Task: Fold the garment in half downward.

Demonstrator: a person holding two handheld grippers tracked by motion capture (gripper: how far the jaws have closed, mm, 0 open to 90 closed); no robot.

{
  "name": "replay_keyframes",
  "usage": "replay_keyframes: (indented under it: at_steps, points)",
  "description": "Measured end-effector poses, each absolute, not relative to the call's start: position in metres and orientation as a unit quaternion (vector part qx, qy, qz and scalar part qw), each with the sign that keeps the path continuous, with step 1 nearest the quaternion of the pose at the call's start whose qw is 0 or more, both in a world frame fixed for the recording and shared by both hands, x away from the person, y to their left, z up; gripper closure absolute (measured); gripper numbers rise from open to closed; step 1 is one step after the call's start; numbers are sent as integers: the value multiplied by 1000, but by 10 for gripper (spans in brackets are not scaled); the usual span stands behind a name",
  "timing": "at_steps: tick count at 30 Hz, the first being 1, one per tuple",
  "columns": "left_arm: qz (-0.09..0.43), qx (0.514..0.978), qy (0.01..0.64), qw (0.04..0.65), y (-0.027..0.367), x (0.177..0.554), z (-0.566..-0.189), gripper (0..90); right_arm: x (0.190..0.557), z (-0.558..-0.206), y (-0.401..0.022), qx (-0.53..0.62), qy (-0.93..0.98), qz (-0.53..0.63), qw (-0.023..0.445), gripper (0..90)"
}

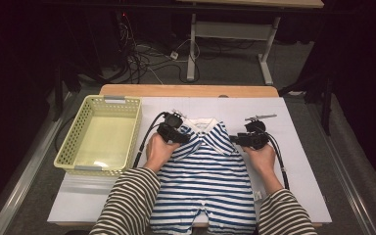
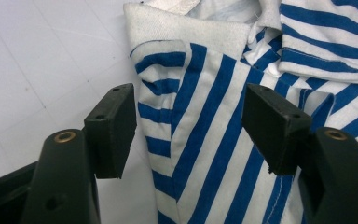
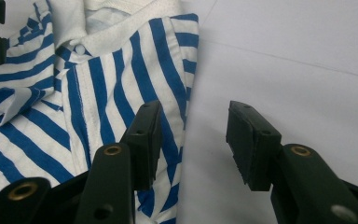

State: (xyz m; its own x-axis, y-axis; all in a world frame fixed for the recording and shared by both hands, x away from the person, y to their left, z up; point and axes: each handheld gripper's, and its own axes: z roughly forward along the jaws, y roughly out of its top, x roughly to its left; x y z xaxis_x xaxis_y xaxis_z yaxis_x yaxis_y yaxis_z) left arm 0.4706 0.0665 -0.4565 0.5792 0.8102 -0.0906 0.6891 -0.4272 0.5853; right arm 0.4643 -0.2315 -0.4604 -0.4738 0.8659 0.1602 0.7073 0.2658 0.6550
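A: Dim room, cables trailing on the floor behind, white sheet (image 1: pixel 293 161) covering the wooden table (image 1: pixel 186 90). Going near to far: what are you working on?

B: The striped romper (image 1: pixel 205 181). It's lying flat in front of you, legs hanging toward the near edge, white collar (image 1: pixel 201 125) pointing away, both folded shoulders sitting just ahead of your hands.

A: Claws?

B: Left gripper (image 2: pixel 189 126) is standing wide open, pads straddling the folded left shoulder edge, nothing pinched yet. Right gripper (image 3: pixel 193 140) is gaping about halfway, one pad hovering over the right shoulder's edge, the other over bare sheet. Neither is holding anything.

A: How is the cloth going to behave?

B: You're dealing with soft, light knit, I'd say. It's going to droop and crease the moment you're lifting it, no stiffness at all. Not fragile, not slippery, but layers are sliding over each other easily.

A: Where should you be pinching?

B: Probably at the folded shoulder edges near the collar, where the fabric is lying doubled; you're getting more bite there. Keep both pinches level or it's going to skew.

A: Beyond that?

B: The yellow basket (image 1: pixel 78 147) is sitting empty to your left, well apart from the romper.
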Motion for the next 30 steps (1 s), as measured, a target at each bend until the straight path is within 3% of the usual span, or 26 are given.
replay_keyframes:
  at_steps: [30]
  points:
    - [101,836,469,266,62,500,-470,326,494,-464,-218,498,804,303,121,559]
